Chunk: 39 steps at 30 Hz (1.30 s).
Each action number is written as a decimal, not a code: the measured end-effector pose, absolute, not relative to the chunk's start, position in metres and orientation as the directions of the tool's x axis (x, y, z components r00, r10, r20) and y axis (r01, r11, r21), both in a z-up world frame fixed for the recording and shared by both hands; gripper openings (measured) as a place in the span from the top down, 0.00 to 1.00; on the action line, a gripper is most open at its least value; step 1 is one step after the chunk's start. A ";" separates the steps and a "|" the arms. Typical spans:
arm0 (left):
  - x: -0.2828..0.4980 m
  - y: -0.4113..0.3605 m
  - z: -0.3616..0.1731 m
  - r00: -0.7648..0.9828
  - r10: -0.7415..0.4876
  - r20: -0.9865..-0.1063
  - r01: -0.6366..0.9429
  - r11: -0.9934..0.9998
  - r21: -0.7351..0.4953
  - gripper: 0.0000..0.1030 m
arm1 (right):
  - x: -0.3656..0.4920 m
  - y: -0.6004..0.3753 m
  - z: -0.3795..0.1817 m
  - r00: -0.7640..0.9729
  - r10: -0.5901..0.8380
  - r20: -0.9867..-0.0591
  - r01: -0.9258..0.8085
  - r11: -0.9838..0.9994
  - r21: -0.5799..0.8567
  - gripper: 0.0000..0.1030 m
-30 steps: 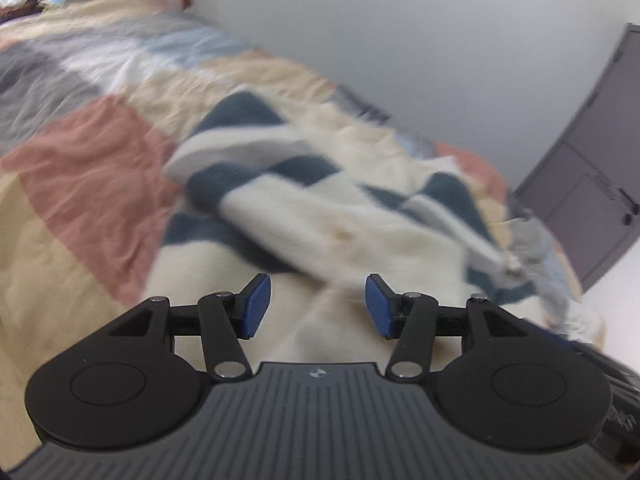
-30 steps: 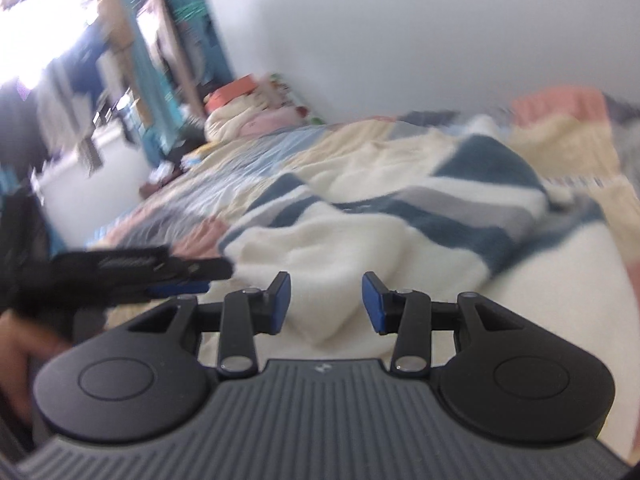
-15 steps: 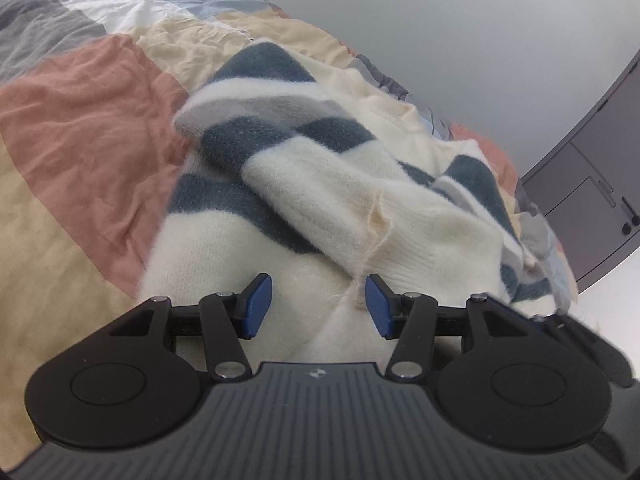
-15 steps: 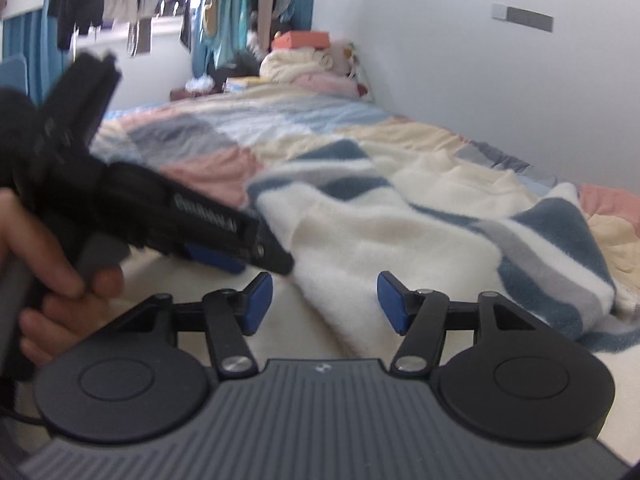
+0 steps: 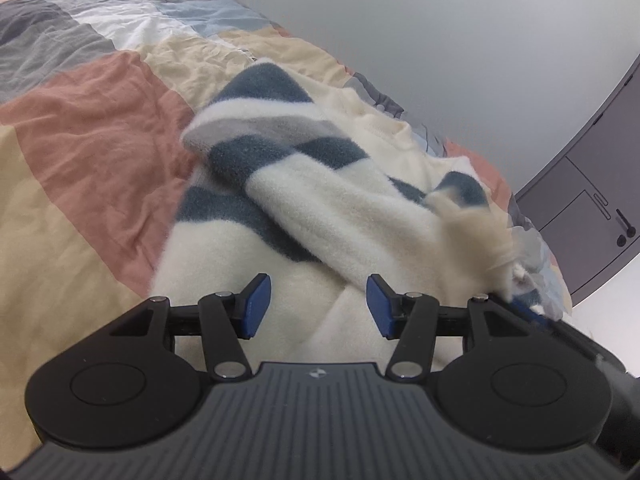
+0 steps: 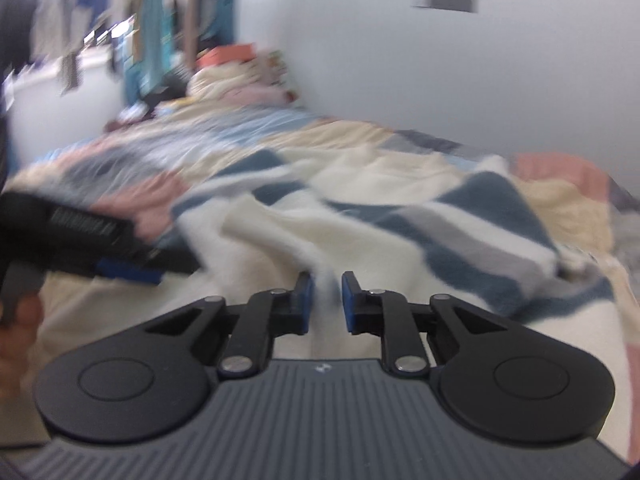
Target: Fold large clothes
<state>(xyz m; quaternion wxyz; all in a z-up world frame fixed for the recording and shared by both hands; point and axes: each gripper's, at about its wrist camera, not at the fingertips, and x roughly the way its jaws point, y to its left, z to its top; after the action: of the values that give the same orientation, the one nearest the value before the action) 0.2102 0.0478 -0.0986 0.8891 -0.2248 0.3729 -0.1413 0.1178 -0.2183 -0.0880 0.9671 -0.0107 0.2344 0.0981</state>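
One striped fleece garment [image 5: 320, 208] covers a patchwork bed [image 5: 80, 152]; grey door [image 5: 592, 200] at 3 o'clock. Left tongs [image 5: 318, 306] apart; right tongs [image 6: 326, 300], just closing, pinch fleece.

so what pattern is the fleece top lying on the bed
Cream with broad dark teal-blue and grey stripes on the fleece top, clearest in the left wrist view.

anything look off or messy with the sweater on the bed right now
Yes. The striped fleece sweater lies bunched on the patchwork bedspread, not flat: one sleeve is flopped diagonally over the body, and the cream fabric is rumpled. The right tool has just been closing, with a fold of fleece between its pads.
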 end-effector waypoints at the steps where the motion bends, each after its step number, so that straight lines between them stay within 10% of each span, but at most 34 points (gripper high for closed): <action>1: 0.209 0.047 -0.099 0.682 -0.418 -0.600 0.083 0.860 -0.504 0.43 | 0.118 -0.226 -0.088 0.875 0.154 -0.458 -0.150 0.988 0.047 0.82; 9: 0.202 0.031 -0.101 0.672 -0.397 -0.625 0.113 0.889 -0.443 0.43 | 0.119 -0.283 -0.110 0.788 0.124 -0.603 0.098 0.942 0.322 0.79; 16: 0.200 0.027 -0.105 0.659 -0.375 -0.652 0.108 0.905 -0.412 0.43 | 0.108 -0.318 -0.102 0.774 0.009 -0.633 0.289 0.885 0.365 0.53; 26: 0.200 0.012 -0.108 0.633 -0.394 -0.666 0.151 0.907 -0.392 0.44 | 0.112 -0.291 -0.074 0.866 0.140 -0.480 0.021 0.949 0.314 0.40; 39: 0.200 0.004 -0.114 0.629 -0.364 -0.687 0.169 0.927 -0.336 0.44 | 0.156 -0.241 -0.123 0.710 0.219 -0.669 -0.098 0.972 0.214 0.40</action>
<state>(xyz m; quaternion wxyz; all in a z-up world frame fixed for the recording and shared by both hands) 0.1996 0.0042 -0.1136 0.8944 -0.1205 0.4041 -0.1491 0.1560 -0.2405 -0.1227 0.9210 0.0813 0.3710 0.0862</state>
